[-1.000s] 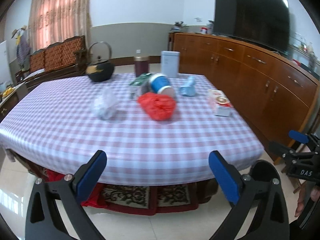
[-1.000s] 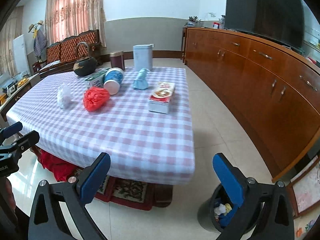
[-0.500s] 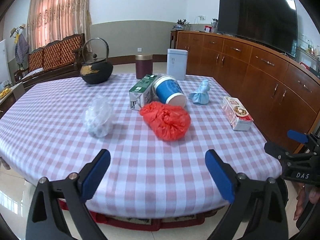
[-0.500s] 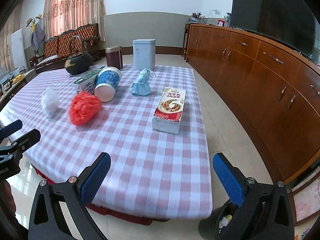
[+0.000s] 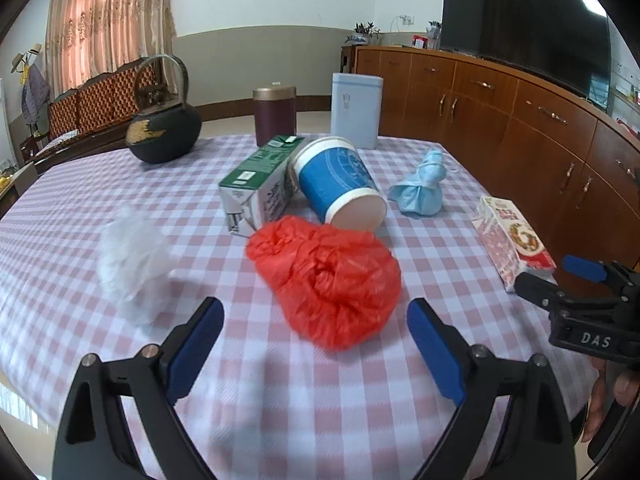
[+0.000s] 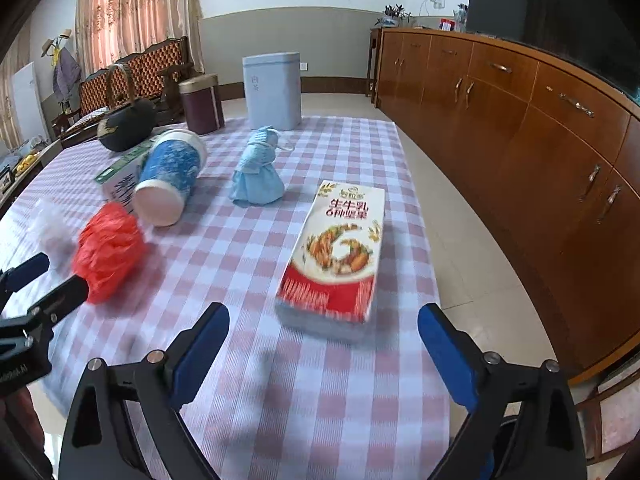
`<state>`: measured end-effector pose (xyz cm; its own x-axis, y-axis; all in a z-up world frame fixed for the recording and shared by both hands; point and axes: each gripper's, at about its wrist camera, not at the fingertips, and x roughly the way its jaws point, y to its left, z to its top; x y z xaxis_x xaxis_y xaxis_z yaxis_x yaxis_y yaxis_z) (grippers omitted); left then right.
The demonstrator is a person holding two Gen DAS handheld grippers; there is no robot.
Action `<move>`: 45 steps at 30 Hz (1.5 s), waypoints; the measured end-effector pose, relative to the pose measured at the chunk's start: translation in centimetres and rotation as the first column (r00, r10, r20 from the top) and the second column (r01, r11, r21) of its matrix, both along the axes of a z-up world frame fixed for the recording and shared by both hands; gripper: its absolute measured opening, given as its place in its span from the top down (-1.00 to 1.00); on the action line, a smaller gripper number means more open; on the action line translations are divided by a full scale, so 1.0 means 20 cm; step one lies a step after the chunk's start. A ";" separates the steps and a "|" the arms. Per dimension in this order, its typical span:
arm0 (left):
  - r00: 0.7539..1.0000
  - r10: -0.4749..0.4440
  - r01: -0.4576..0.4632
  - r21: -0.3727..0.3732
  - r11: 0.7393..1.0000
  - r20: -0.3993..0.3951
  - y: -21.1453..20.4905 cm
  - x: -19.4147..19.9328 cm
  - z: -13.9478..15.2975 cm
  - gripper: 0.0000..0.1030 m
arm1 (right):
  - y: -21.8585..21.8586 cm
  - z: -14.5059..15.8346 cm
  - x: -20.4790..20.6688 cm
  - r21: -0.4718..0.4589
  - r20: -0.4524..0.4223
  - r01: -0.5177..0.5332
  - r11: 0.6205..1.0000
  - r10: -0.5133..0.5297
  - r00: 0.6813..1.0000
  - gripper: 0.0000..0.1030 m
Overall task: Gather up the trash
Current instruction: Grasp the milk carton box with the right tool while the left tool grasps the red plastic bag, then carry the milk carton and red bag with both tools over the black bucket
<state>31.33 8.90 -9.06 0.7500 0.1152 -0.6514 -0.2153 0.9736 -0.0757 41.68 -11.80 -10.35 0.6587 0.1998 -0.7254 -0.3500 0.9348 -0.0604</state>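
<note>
On the checked tablecloth (image 5: 280, 380) my left gripper (image 5: 316, 320) hangs just short of a crumpled red plastic bag (image 5: 328, 280). Its jaws are wide and closing, with nothing pressed between them. A white plastic wad (image 5: 132, 264) lies to its left. Behind are a green carton (image 5: 260, 184), a tipped blue paper cup (image 5: 336, 180) and a pale blue bundle (image 5: 420, 188). My right gripper (image 6: 323, 320) is at the near end of a red-and-white milk box (image 6: 340, 248). Its jaws are closing too, and the pads are clear of the box.
A black kettle (image 5: 164, 132), a dark red canister (image 5: 275, 114) and a pale blue tin (image 5: 355, 110) stand at the table's far side. A wooden sideboard (image 6: 540, 140) runs along the right, with bare floor (image 6: 460, 240) between it and the table edge.
Both grippers have come forward and down from in front of the table to over its near part. The red bag and the milk box now loom close. Both pairs of jaws have narrowed slightly.
</note>
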 end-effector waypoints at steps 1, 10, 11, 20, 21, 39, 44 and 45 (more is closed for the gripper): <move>1.000 -0.002 0.002 -0.007 1.000 -0.005 0.00 0.03 -0.01 -0.82 | 0.00 -0.01 0.03 0.001 -0.008 0.001 1.000 -0.001 1.000 -0.80; 0.996 -0.028 0.024 -0.056 0.998 -0.082 0.00 0.17 -0.08 -0.29 | 0.00 -0.04 0.16 0.028 -0.064 0.012 1.000 -0.010 0.998 -0.08; 0.996 -0.031 0.026 -0.063 0.998 -0.078 0.01 0.17 -0.08 -0.09 | -0.01 -0.04 0.15 0.030 -0.062 0.012 0.999 -0.010 0.998 -0.07; 0.999 -0.044 0.042 -0.065 0.997 -0.022 0.00 0.06 -0.02 0.29 | -0.07 0.01 0.05 0.033 -0.021 0.005 0.999 -0.005 1.000 -0.05; 0.999 -0.045 0.044 -0.066 0.997 -0.019 0.00 0.05 -0.01 0.30 | -0.08 0.02 0.03 0.035 -0.013 0.004 0.999 -0.004 1.000 -0.05; 0.998 -0.065 0.065 -0.046 0.997 0.009 -0.06 -0.22 0.13 0.33 | -0.25 0.20 -0.32 0.042 0.041 0.012 0.999 -0.014 0.999 -0.04; 0.997 -0.076 0.077 -0.031 0.997 0.031 -0.11 -0.33 0.19 0.33 | -0.33 0.24 -0.45 0.048 0.050 0.031 0.998 -0.034 0.998 -0.04; 0.996 -0.078 0.079 -0.029 0.996 0.035 -0.12 -0.35 0.19 0.33 | -0.34 0.24 -0.47 0.050 0.052 0.037 0.998 -0.040 0.998 -0.04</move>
<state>24.42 6.51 -5.23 0.7773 0.0354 -0.6281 -0.1350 0.9846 -0.1115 32.24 -18.61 -5.45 0.7039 0.2078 -0.6792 -0.3114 0.9497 -0.0322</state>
